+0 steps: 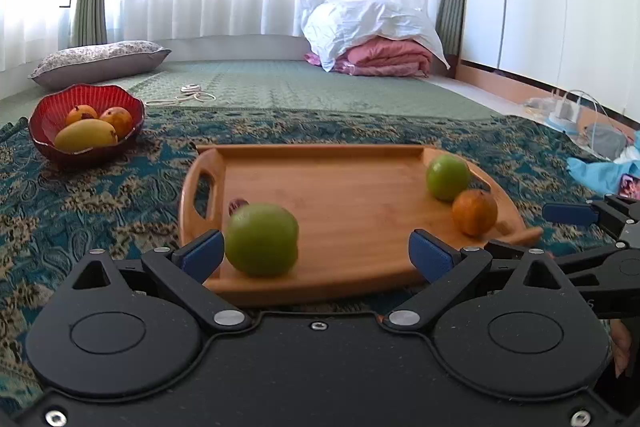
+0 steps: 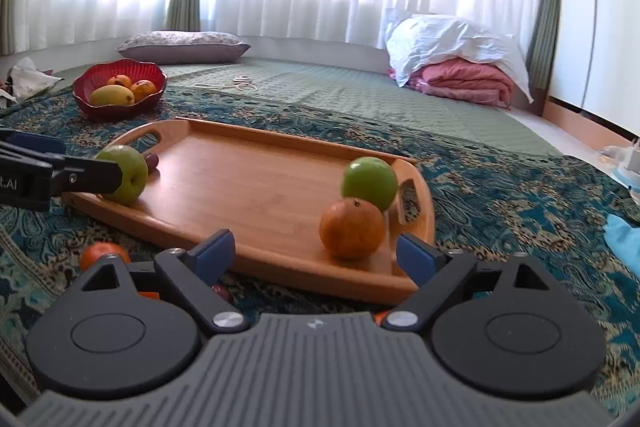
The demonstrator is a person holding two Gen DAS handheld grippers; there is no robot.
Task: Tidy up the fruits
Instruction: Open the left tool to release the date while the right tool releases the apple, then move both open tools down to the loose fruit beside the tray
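Note:
A wooden tray lies on the patterned rug. On it are a green apple at the near left, a second green apple and an orange at the right, and a small dark fruit. My left gripper is open at the tray's near edge, the near apple just inside its left finger. My right gripper is open, with the orange and an apple just ahead. The left gripper's finger crosses the other apple.
A red bowl with a mango and two orange fruits stands far left on the rug. An orange-red fruit lies on the rug before the tray. A pillow, folded bedding, cords and chargers lie beyond.

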